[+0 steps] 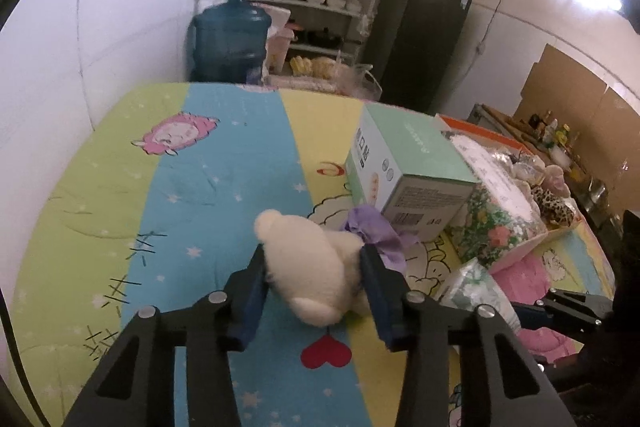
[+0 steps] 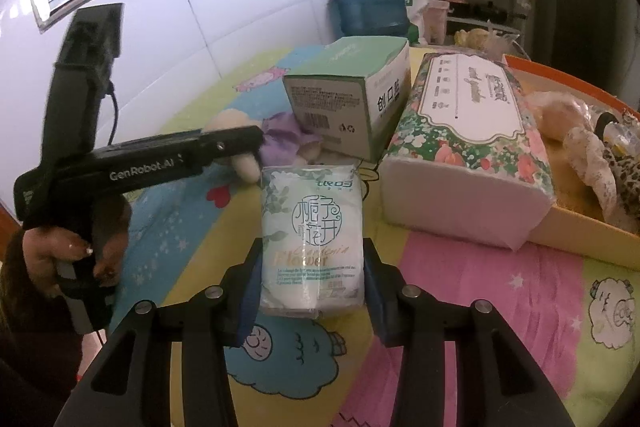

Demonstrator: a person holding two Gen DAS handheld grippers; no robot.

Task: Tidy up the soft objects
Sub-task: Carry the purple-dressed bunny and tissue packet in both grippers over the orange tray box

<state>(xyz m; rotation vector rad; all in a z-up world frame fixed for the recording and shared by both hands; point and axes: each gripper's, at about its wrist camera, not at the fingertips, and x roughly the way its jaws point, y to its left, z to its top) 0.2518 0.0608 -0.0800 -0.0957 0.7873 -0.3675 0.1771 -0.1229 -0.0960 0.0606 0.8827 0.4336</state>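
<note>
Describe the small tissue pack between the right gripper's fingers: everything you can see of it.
The tissue pack is a small soft plastic-wrapped packet, white with pale green leaf print, a round Chinese-character emblem and the word "Flower". It lies flat on the cartoon-print cloth, long axis pointing away from the camera. The right gripper straddles its near half, blue pads at or near both sides; firm contact is unclear. The wrap is slightly crinkled and looks unopened. It sits apart from the floral tissue box.

Both grippers are matte black, with angular linkage arms fastened by round silver screws and dark blue pads lining the fingers (image 1: 372, 291). The left gripper (image 2: 240, 151) bears white "GenRobot.AI" lettering and a thin black cable. The left hand (image 2: 68, 259) shows bare skin and a dark sleeve.
</note>
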